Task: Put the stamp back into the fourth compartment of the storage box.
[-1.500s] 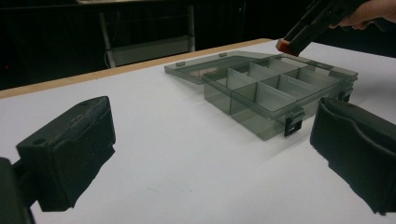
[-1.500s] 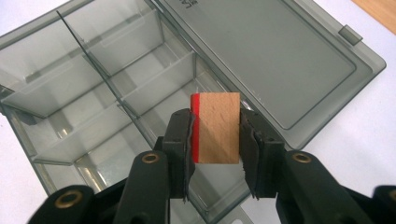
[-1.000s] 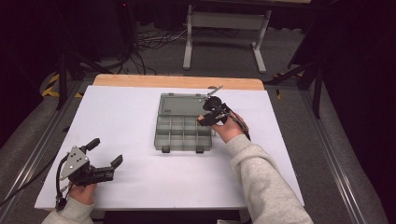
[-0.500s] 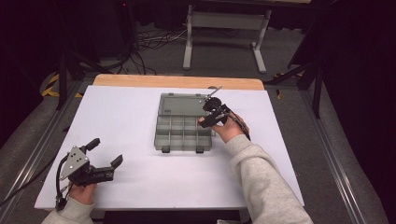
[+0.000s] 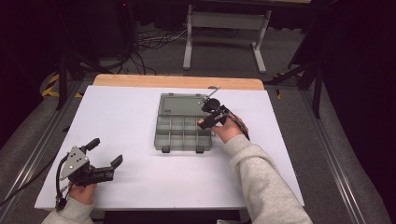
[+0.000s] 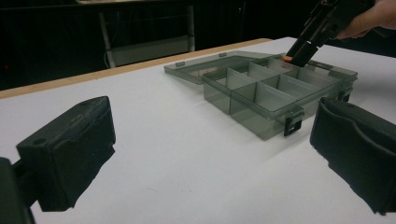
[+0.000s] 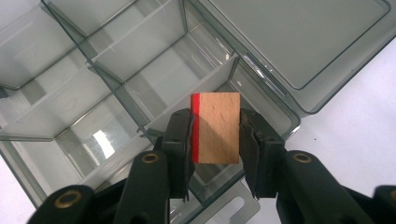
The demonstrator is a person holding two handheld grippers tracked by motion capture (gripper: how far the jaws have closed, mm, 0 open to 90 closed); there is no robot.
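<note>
Right gripper (image 7: pixel 216 135) clamps wooden block (image 7: pixel 215 127) over organizer box (image 5: pixel 183 133), far-right compartment by the lid hinge. Left gripper (image 5: pixel 104 151) released, idle near tabletop's near-left corner. Next, I'd guess: lower, release.

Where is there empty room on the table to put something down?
The widest bare patch of the white table lies between the grey see-through plastic compartment box and the left gripper. Another runs along the near edge, below the box. It is crowded at the box's far right corner, where the right gripper holds a red-edged wooden block over a compartment.
</note>
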